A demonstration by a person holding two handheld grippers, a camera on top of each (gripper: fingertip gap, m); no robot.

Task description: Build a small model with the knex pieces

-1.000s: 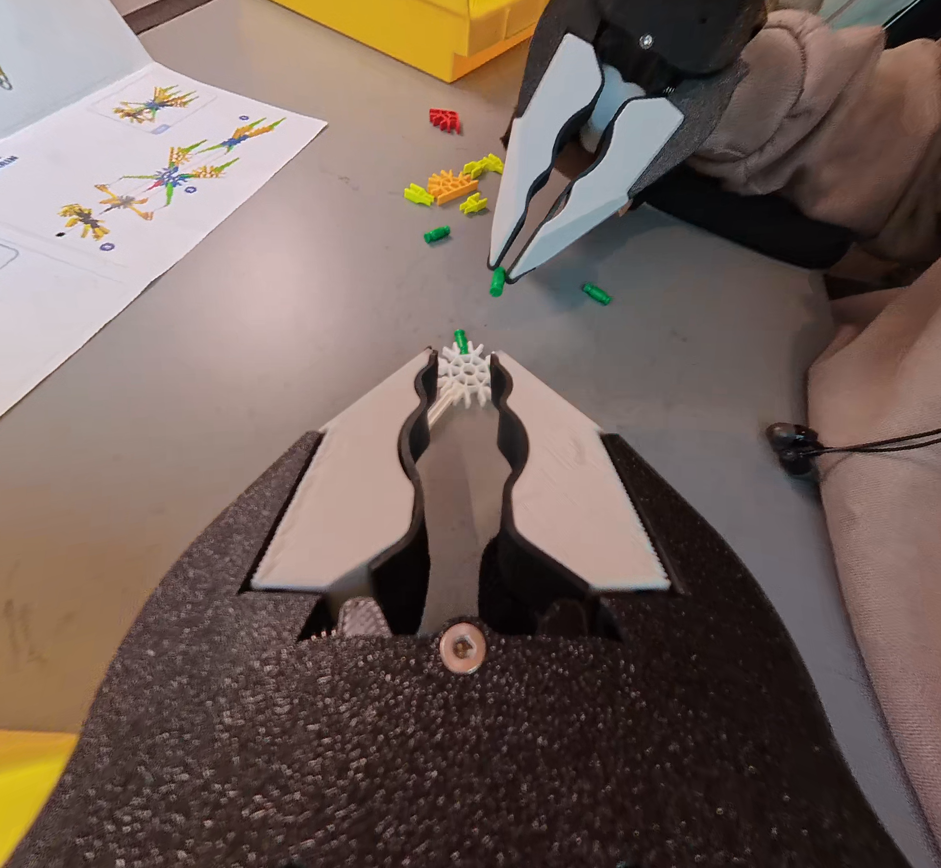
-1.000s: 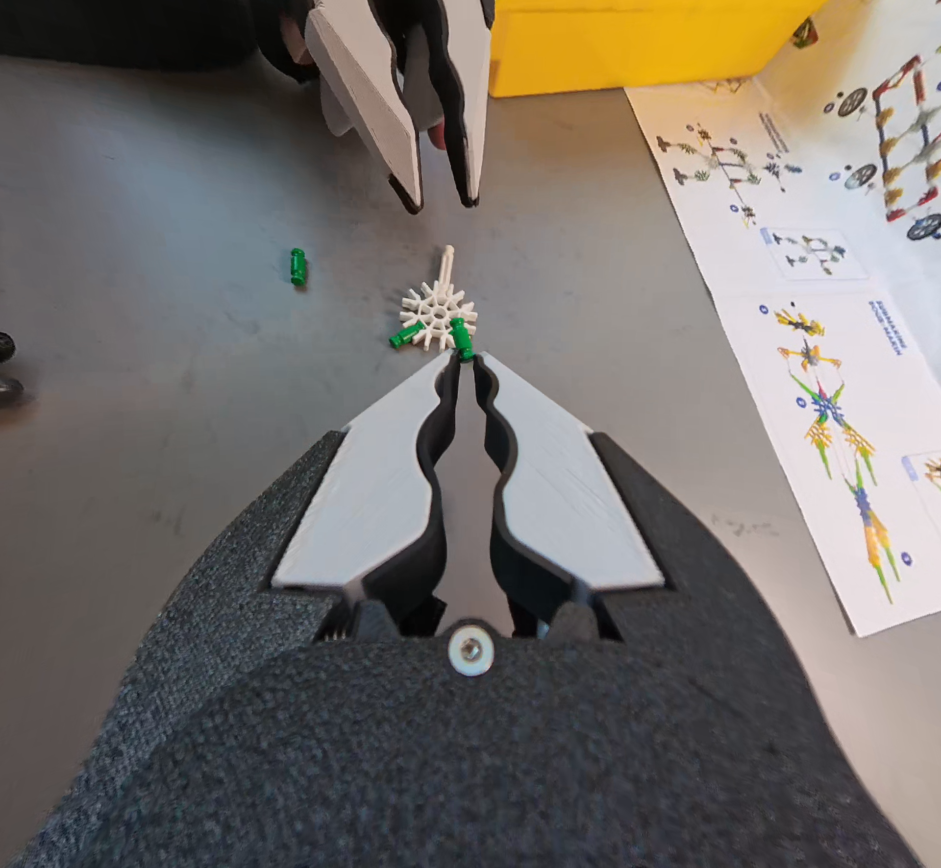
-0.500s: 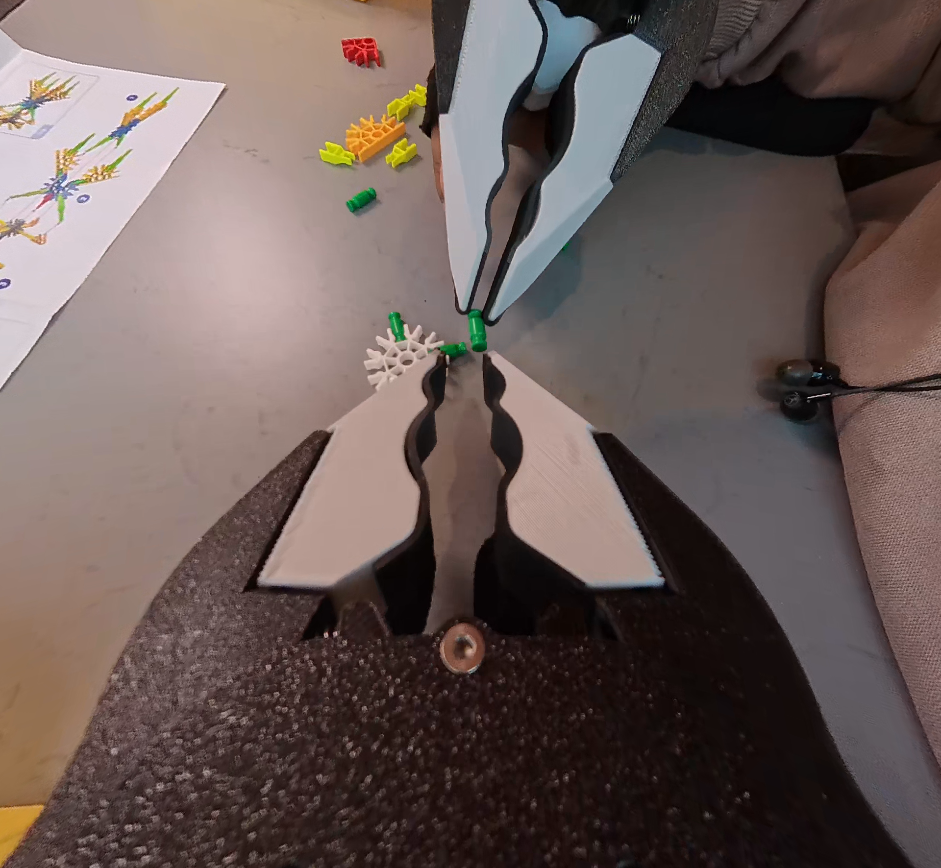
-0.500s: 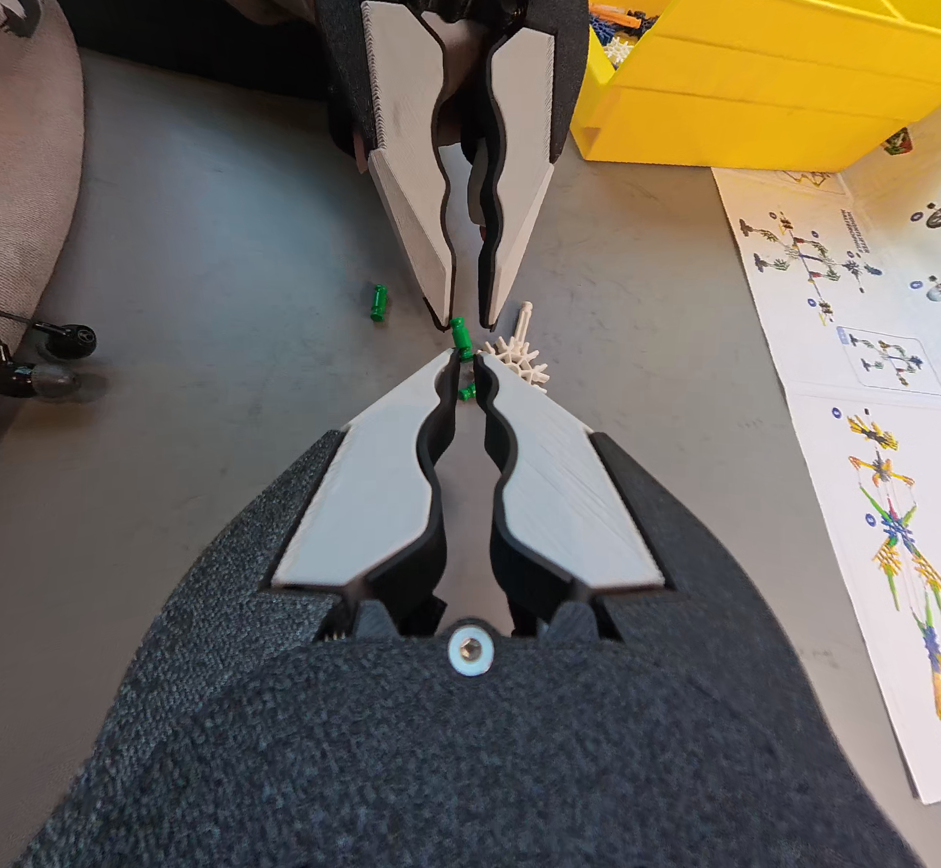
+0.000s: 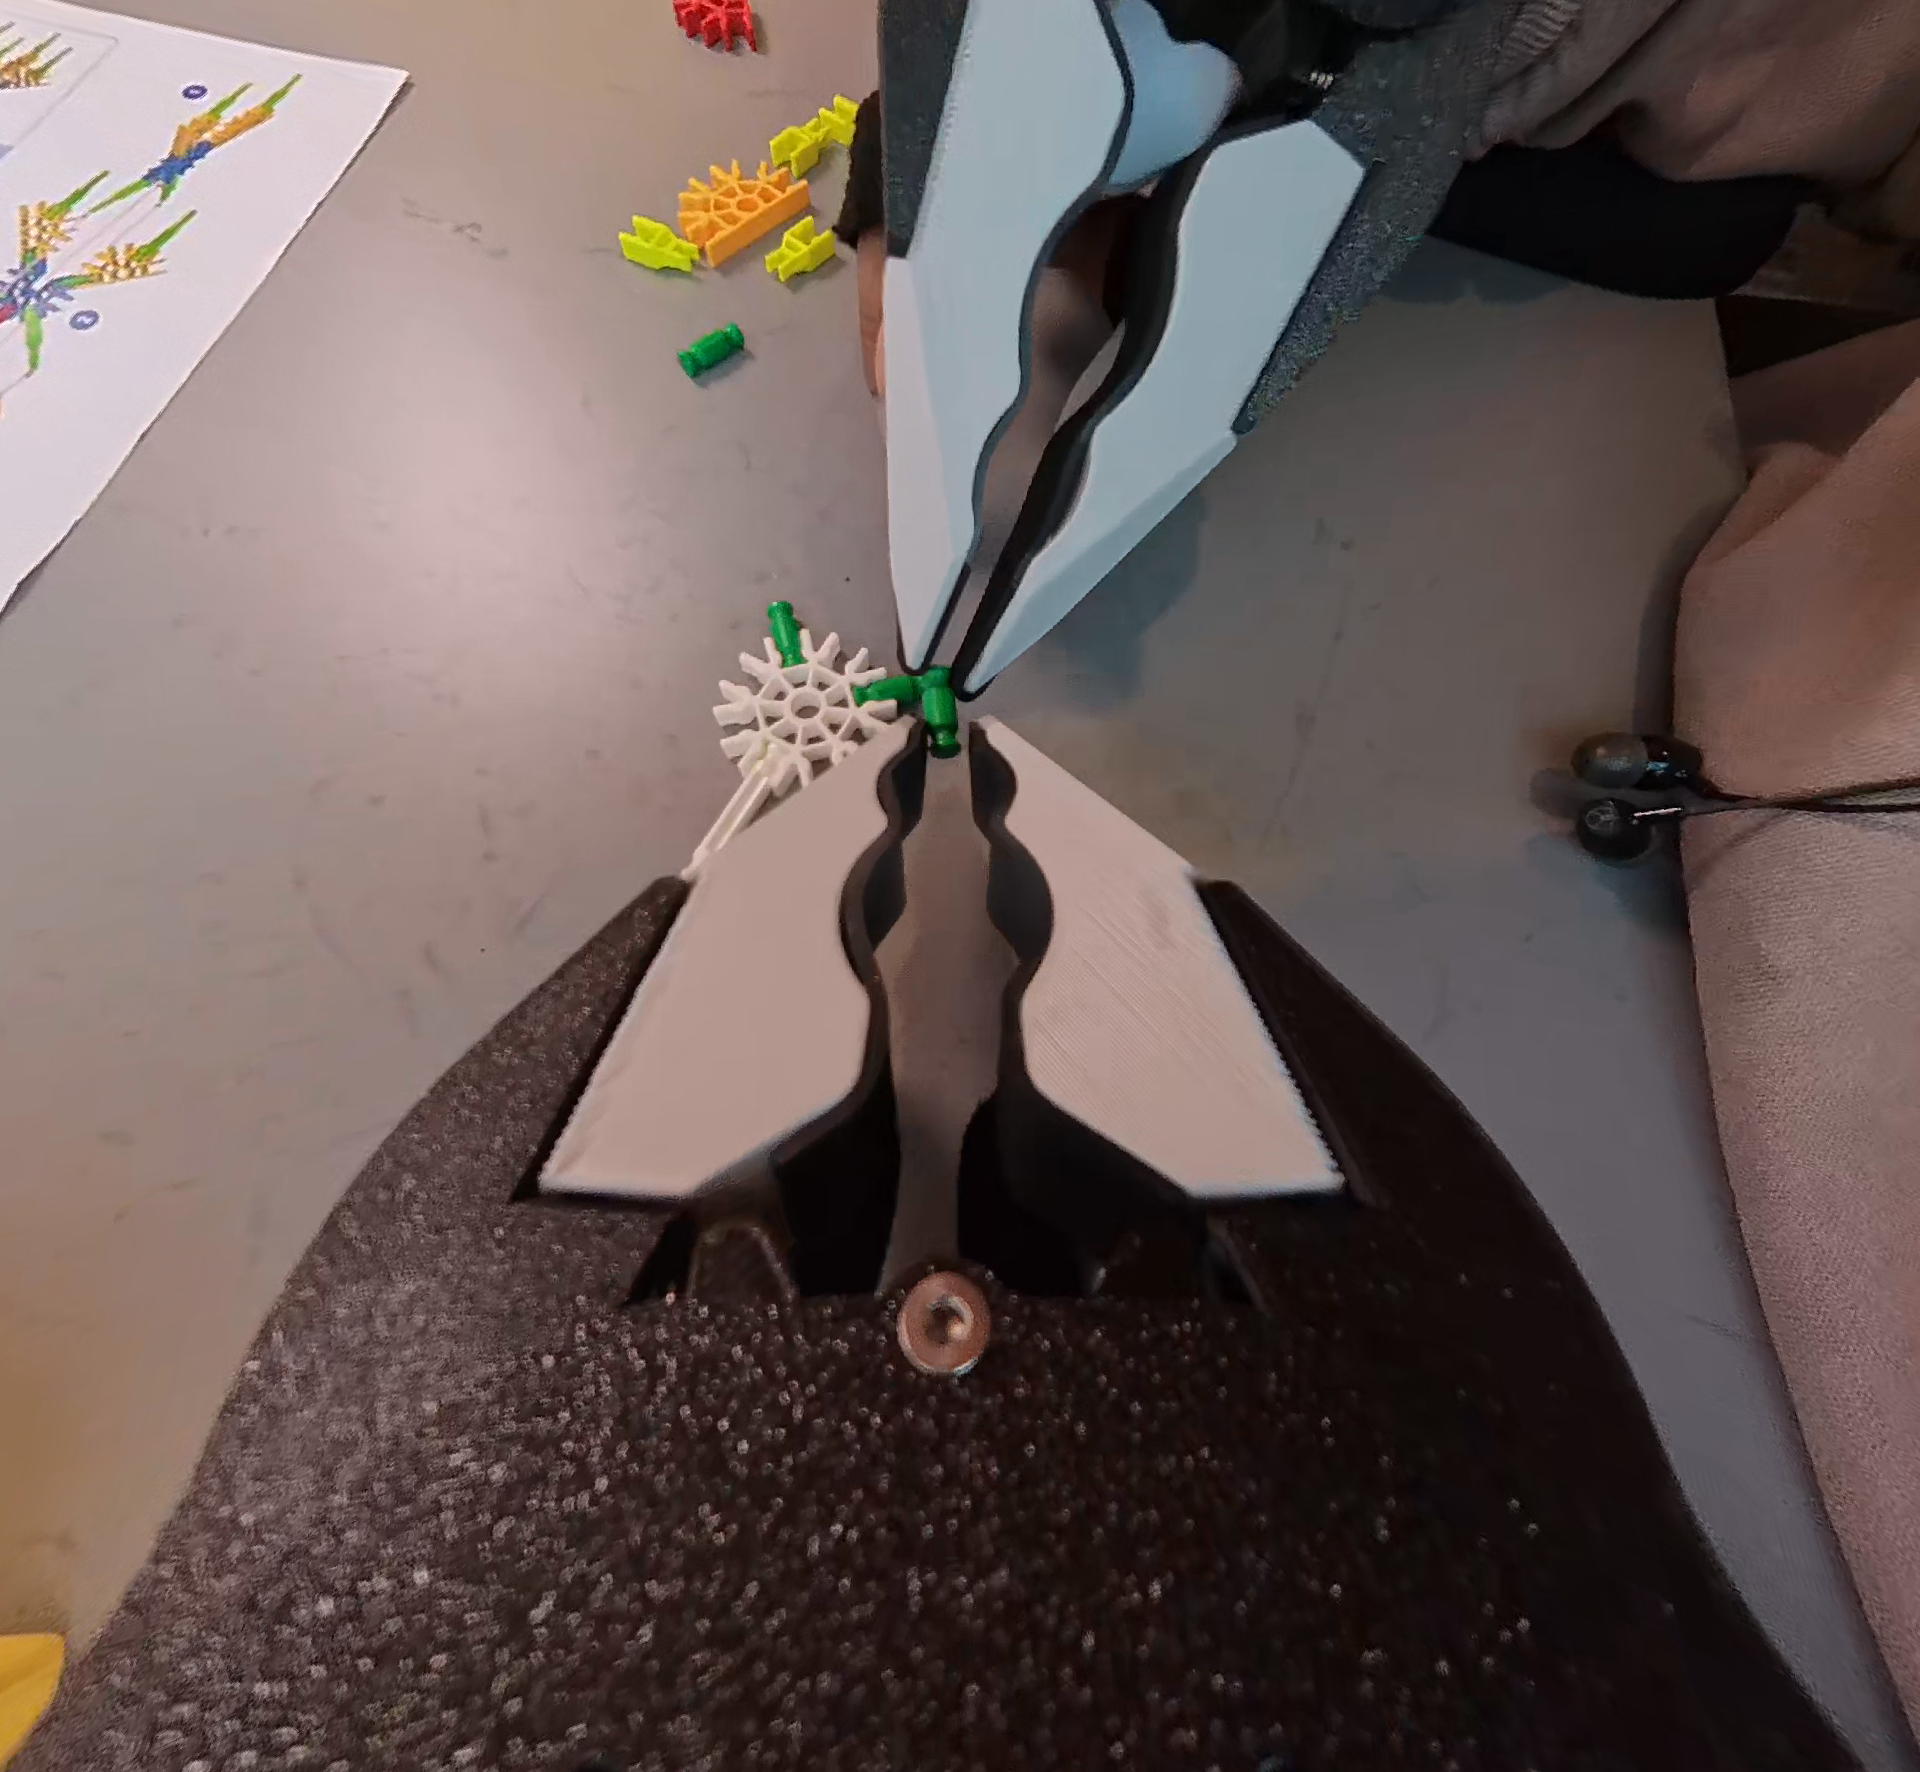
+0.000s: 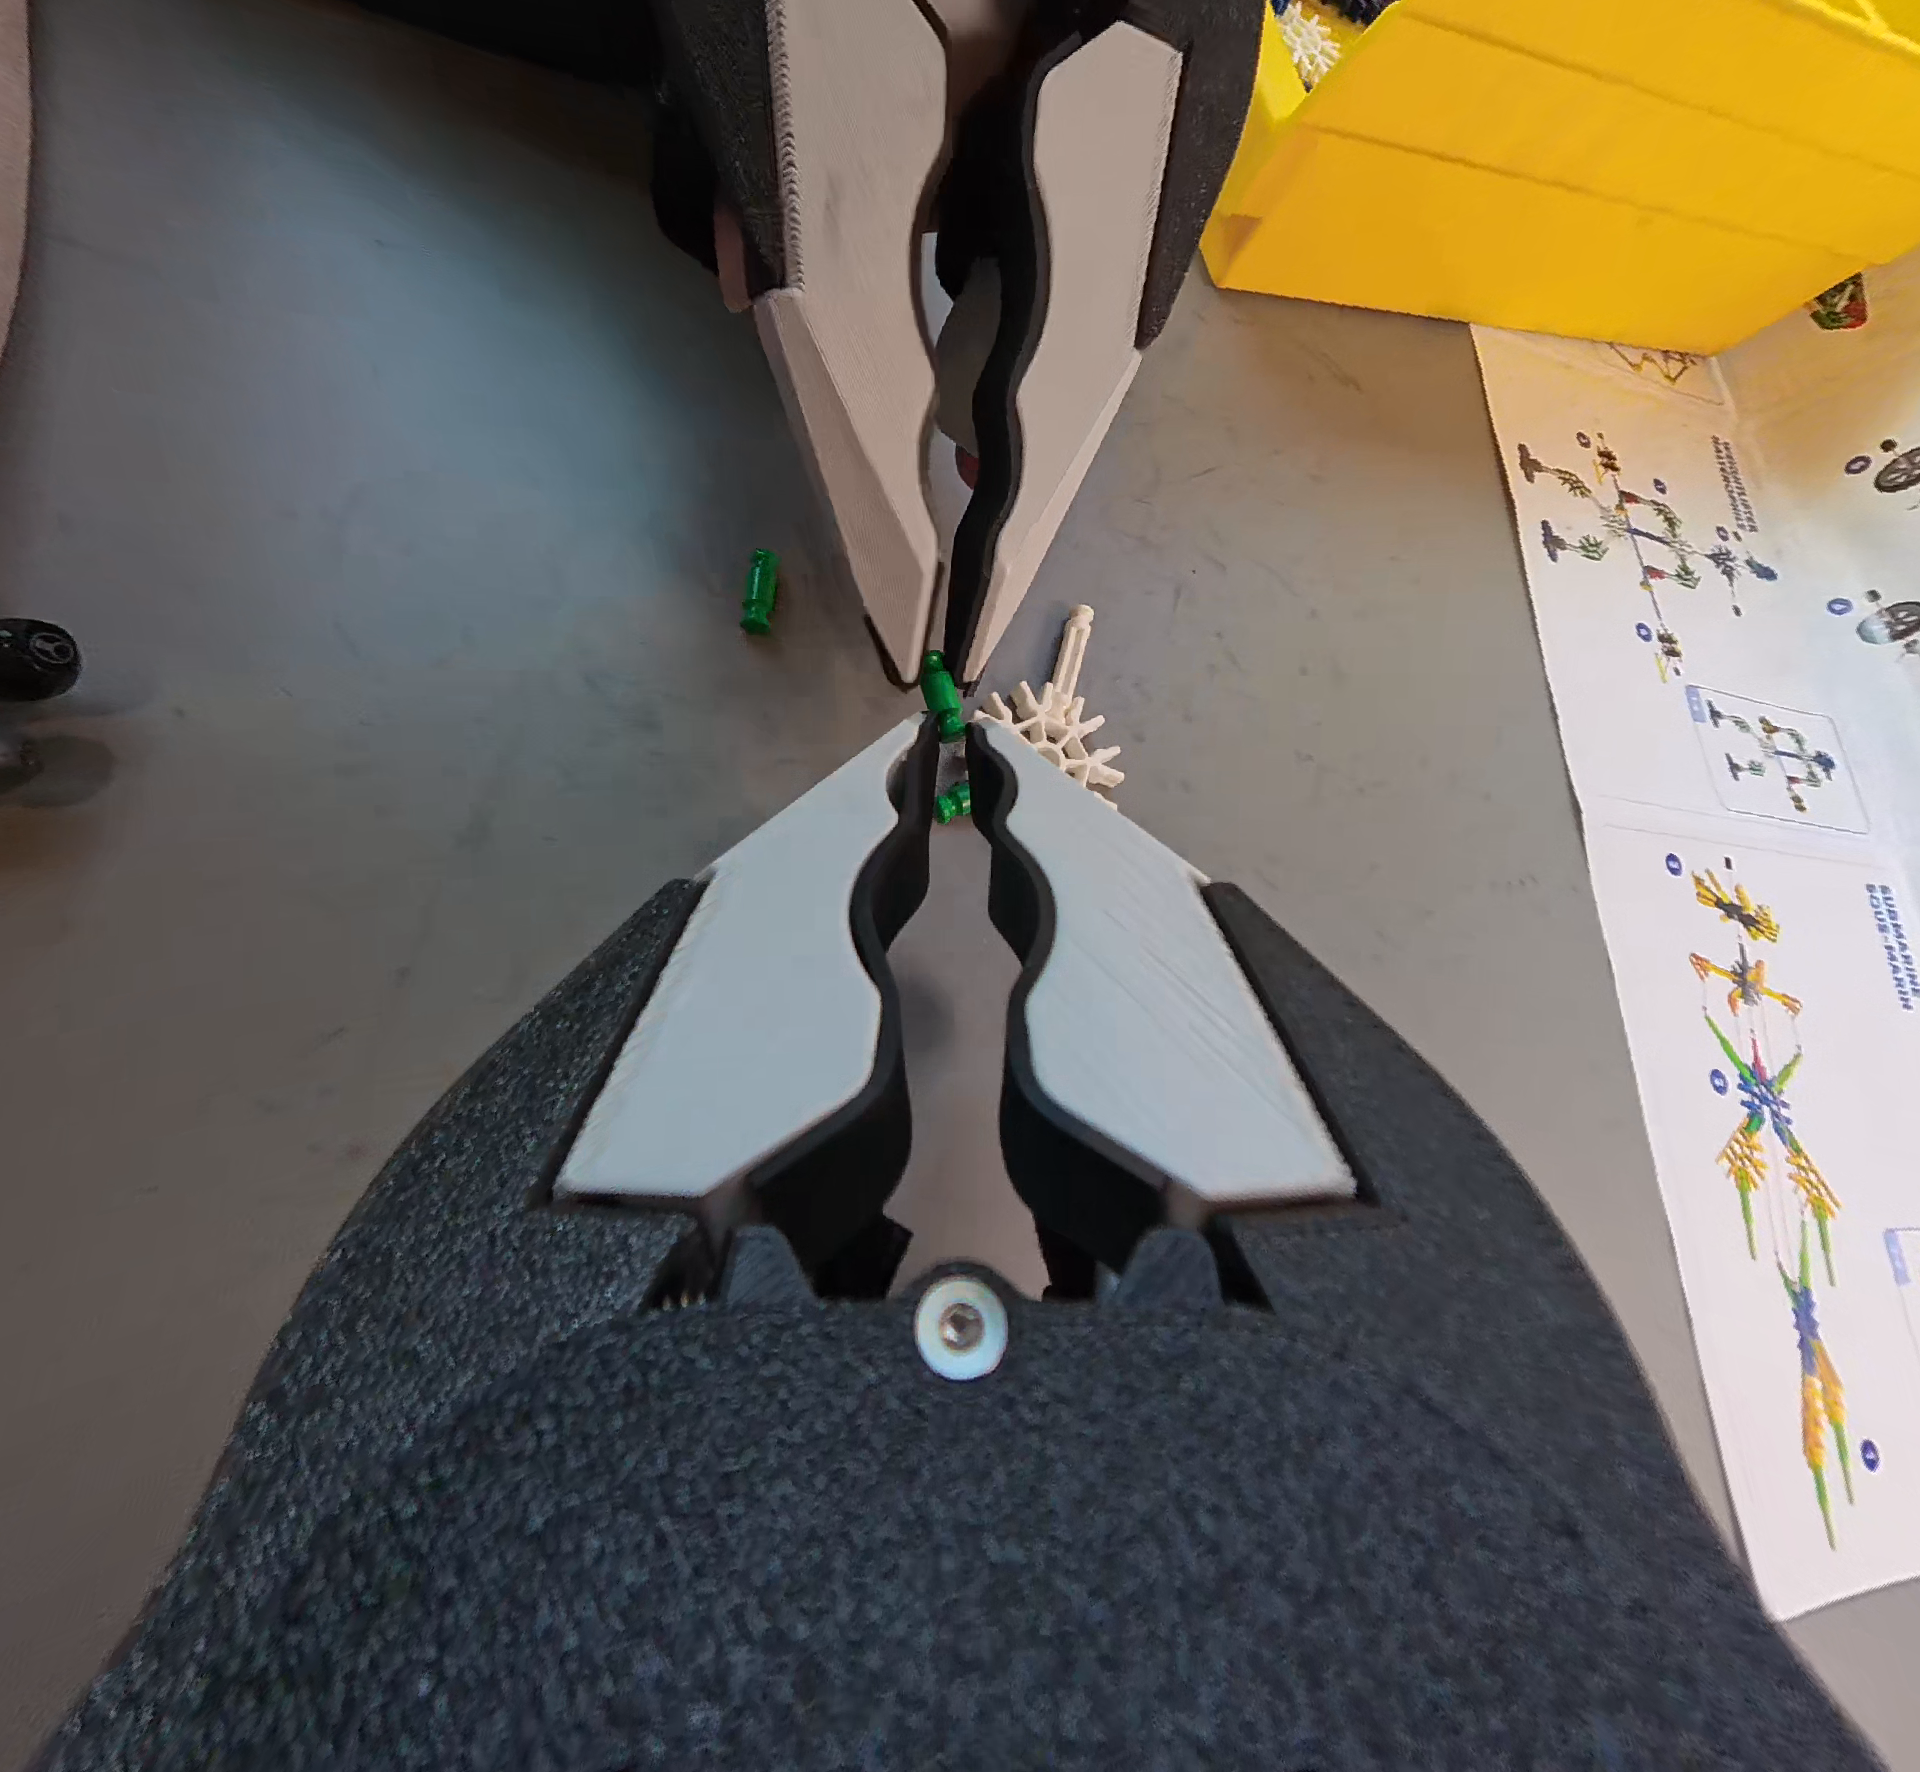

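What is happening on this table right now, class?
A person works two handheld grippers tip to tip over a grey table. The right gripper pinches a small green rod. The left gripper, its tips slightly apart, meets that rod beside a white snowflake connector that already carries two green rods. Loose pieces, an instruction sheet and a yellow bin lie around.

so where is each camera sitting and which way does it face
Left wrist view: sits on the left gripper, facing the right gripper, which pinches a green rod; a sleeve shows.
Right wrist view: sits on the right gripper, facing the left gripper and yellow bin.
Shared: the white snowflake connector on the grey table.
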